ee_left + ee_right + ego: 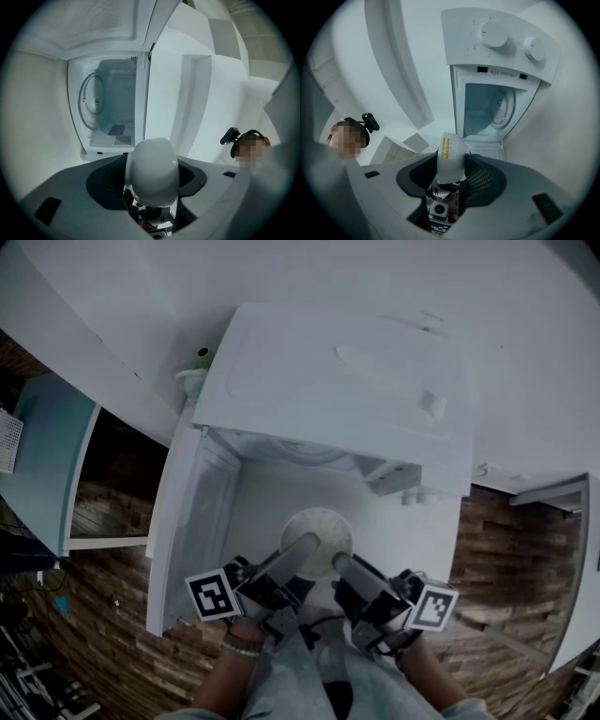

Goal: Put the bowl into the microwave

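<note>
Currently the white bowl (320,532) sits between both tongs just outside the open cavity of the microwave (356,381), not yet inside. Left gripper (307,545) is clenched on the bowl's left side; in its own view the rounded wall fills the gap between the jaws. Right gripper (339,562) is clenched on the right rim, with a yellow sticker (447,149) showing above the pads. Door (192,531) stands open at the left of the head view.

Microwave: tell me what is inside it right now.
Inside the microwave only a round turntable plate shows, plus vent holes in one wall; otherwise it looks bare. The bowl, outside the opening, hides one near corner, and some inner walls face away from both gripper views.
</note>
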Available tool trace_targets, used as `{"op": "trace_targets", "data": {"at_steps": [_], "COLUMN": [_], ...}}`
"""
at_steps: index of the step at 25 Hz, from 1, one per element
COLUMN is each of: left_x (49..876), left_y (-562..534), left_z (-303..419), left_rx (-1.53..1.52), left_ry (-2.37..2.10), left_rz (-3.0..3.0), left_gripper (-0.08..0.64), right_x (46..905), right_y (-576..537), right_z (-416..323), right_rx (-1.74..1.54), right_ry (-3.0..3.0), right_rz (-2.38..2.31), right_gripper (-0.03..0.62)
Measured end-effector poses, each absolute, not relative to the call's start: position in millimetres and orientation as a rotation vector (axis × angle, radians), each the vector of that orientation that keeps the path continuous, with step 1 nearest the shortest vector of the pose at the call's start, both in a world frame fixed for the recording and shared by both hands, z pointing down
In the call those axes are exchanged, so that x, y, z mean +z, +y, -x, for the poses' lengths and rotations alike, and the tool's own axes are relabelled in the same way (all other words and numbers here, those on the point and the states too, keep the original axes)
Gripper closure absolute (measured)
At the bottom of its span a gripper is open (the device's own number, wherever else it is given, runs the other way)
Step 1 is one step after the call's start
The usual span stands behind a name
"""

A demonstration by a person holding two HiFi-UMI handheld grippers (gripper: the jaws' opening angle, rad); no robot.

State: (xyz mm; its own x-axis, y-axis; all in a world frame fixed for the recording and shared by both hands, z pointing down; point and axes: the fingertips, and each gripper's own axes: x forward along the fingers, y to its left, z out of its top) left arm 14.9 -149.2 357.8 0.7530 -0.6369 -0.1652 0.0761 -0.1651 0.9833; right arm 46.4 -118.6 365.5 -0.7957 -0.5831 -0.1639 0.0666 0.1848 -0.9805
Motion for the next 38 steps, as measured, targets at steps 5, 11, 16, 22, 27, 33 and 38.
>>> {"op": "trace_targets", "data": {"at_steps": [5,11,16,22,27,33,38], "left_x": [359.1,363.8,373.6,380.4,386.6,396.8,408.0], "left_y": [-152.2,-156.3,-161.5,-162.6,-159.3,-155.4,-160.1], "left_z": [-13.8,-13.9,-10.7,-4.4,1.6,8.3,13.5], "left_rx": [-0.673,-0.669,-0.650,-0.651,-0.679,-0.691,-0.715], "left_ry": [-0.448,-0.466,-0.503,-0.531,-0.546,-0.566,-0.591], "left_rz": [-1.634,-1.634,-1.626,-1.619,-1.601,-1.595,-1.576], "left_gripper": [0.310,0.282,0.270,0.267,0.274,0.351,0.396], "right_x": [367.1,374.1,378.8,383.1,388.4,402.0,413.9], "right_y": [-124.6,-131.1,-137.2,-147.1,-156.0,-159.6,-165.5], "right_z": [-48.2,-50.1,-55.5,-62.7,-64.7,-62.8,-58.4], "right_rx": [-1.667,-1.689,-1.694,-1.691,-1.693,-1.729,-1.732], "right_ry": [1.921,1.892,1.863,1.836,1.820,1.771,1.803], "right_rz": [0.466,0.477,0.481,0.502,0.516,0.534,0.549], "right_gripper": [0.411,0.413,0.413,0.413,0.413,0.413,0.413]}}
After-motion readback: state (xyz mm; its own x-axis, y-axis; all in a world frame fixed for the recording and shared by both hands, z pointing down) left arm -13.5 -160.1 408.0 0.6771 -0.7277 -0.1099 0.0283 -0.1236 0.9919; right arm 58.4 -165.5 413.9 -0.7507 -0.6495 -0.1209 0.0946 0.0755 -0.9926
